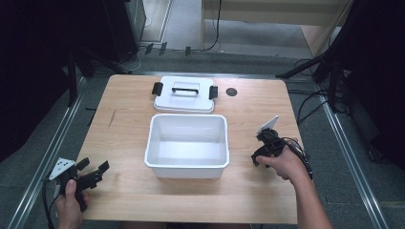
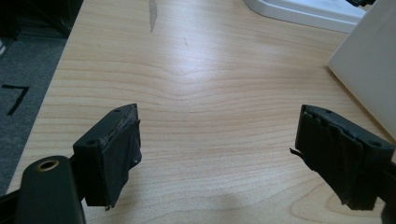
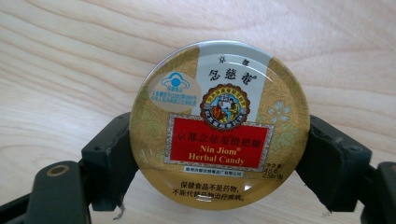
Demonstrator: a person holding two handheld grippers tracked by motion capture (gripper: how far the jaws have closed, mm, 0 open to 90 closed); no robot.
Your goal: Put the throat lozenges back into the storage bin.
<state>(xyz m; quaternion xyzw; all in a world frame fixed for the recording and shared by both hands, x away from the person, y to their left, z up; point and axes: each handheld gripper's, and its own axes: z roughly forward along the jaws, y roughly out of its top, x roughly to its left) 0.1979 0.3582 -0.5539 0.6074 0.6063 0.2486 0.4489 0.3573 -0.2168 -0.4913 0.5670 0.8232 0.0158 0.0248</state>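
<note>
The left gripper (image 1: pixel 93 171) was black, with two blocky rubber-padded jaws, a brass-ringed screw hole and a grey three-cornered plate (image 1: pixel 62 168) on top. The right gripper (image 3: pixel 217 154) was black too, trailing thin black cables (image 1: pixel 297 148). Both forearms were bare.

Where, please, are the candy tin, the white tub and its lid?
candy tin (image 3: pixel 219 125): right gripper view, on the red label of its top.
white tub (image 1: pixel 187 166): high view, on its near rim.
lid (image 1: pixel 185 102): high view, on its flat top below the handle.

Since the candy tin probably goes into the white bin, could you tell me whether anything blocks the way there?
Nothing visible does. The right tool grips the candy tin, the white bin is open, its lid lies behind it, and bare table lies between.
</note>
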